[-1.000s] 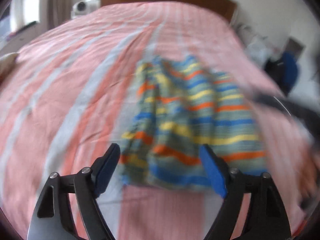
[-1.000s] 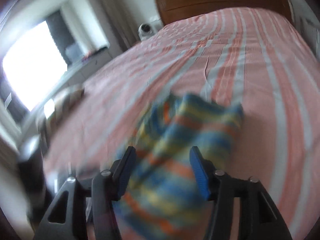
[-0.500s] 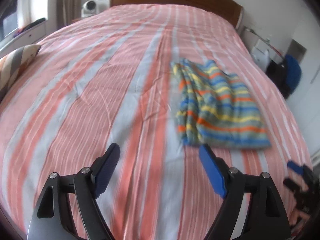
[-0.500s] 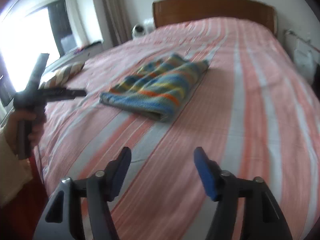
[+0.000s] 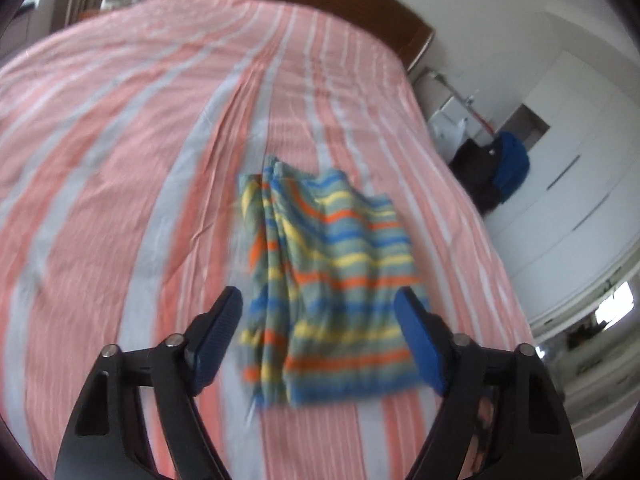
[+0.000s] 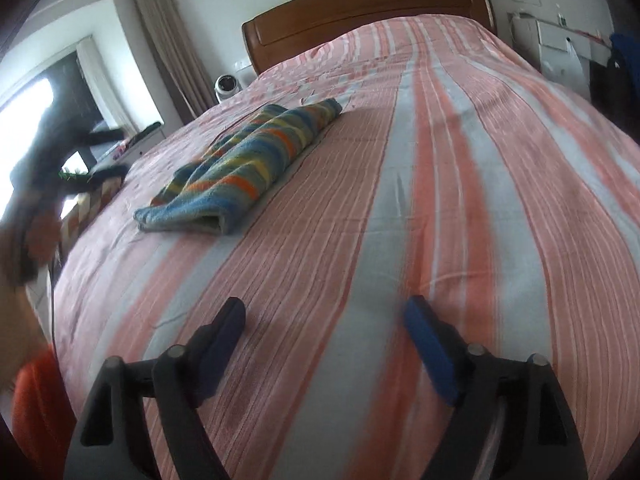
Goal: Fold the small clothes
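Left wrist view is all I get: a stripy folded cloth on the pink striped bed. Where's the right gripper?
Observer: The right gripper is over bare pink-and-grey striped bedspread, apart from the blue, orange and yellow striped folded cloth.
Operator: Is it holding anything?
Observer: No. Its jaws have just been opening, with nothing between them.
Operator: Is the cloth thick?
Observer: Its near end shows stacked layers, folded over.

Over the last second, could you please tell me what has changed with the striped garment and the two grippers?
The right gripper let go of the striped garment and drew back across the bed; its jaws have been opening, empty. The left gripper swung aside, then came back over the garment, jaws closing slightly but not touching it. The garment stays folded on the bed.
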`<state>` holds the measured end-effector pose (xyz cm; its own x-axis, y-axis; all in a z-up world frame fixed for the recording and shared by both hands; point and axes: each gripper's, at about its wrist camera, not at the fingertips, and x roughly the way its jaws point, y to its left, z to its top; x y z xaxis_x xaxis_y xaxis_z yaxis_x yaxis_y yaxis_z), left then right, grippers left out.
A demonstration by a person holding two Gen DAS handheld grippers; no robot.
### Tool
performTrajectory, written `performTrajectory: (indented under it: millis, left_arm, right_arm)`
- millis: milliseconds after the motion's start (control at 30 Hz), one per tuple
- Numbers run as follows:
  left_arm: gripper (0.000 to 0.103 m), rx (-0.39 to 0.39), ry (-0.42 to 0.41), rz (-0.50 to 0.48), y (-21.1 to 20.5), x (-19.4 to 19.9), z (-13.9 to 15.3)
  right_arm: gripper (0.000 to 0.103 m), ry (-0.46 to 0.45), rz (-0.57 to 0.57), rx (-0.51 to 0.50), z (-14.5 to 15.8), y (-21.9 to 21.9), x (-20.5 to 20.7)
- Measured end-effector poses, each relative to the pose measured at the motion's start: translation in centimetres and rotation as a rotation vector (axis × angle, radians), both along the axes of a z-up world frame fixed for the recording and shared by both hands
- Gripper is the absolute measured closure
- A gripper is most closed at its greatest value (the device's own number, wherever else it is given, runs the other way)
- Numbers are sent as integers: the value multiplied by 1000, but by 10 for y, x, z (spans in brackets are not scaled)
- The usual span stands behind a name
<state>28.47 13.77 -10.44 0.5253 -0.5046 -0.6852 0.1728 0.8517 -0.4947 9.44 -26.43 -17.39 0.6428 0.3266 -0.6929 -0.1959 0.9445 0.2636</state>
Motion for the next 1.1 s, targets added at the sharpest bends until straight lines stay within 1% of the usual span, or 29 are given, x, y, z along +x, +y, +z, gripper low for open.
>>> performTrajectory:
  millis: [33,67,100,133,200,333,367,400,433,467,500,600,667,733,833,867,900,933,967,1000,1067,1100]
  left_arm:
    - [40,3,20,-12,-4,9,-5]
    - [48,16,43,-28,-10,18,-10]
    - [56,47,65,-47,-19,28,-16]
    - [59,75,74,-57,-25,33,-19]
    - [60,134,89,-57,-35,44,-27]
    - [64,153,104,-59,-49,63,-34]
    - [68,160,113,-60,-52,68,-38]
    - [86,163,132,-60,-54,72,-43]
    - [98,183,155,-51,-57,76,-49]
    - [100,208,156,-37,-57,76,-50]
    - [101,241,128,-3,-56,74,-47]
    - [101,245,67,77,-39,65,-38]
    - [101,237,89,107,-26,66,-44]
    - [101,254,107,89,-27,66,-53]
    - [93,258,87,70,-31,59,-52]
    - [79,251,89,72,-29,56,-50]
    - [60,236,97,77,-27,53,-48]
    - [51,230,95,85,-26,50,-45]
    - [38,226,70,96,-22,40,-38]
    - [29,227,51,98,-21,34,-34]
    - [22,248,1,104,-16,14,-23]
    - [18,256,-11,107,-14,7,-19]
  right_arm:
    - [19,-2,2,-11,0,2,0]
    - [19,-4,3,-20,-2,4,0]
    - [18,-5,4,-23,-2,5,0]
    - [18,-6,5,-21,-2,4,0]
    - [18,-9,5,-13,-3,3,0]
    - [18,-12,5,-15,-5,3,-1]
    - [18,-13,6,-17,-5,4,-2]
    - [18,-14,6,-17,-5,4,-2]
    - [18,-14,6,-17,-5,4,-2]
    - [18,-14,6,-17,-5,4,-2]
    - [18,-14,6,-17,-5,4,-2]
    - [18,-14,7,-14,-6,4,-2]
    - [18,-15,7,-12,-6,3,-2]
    - [18,-16,7,-15,-6,4,-2]
    - [17,-16,7,-20,-6,4,-2]
    - [17,-15,7,-19,-6,4,-2]
    - [17,-17,7,-19,-6,4,-2]
    - [17,-16,7,-20,-6,4,-2]
    - [17,-16,7,-21,-6,4,-2]
    - [17,-16,8,-22,-6,4,-2]
    - [17,-17,9,-19,-5,4,-2]
    - [17,-17,9,-16,-5,4,-2]
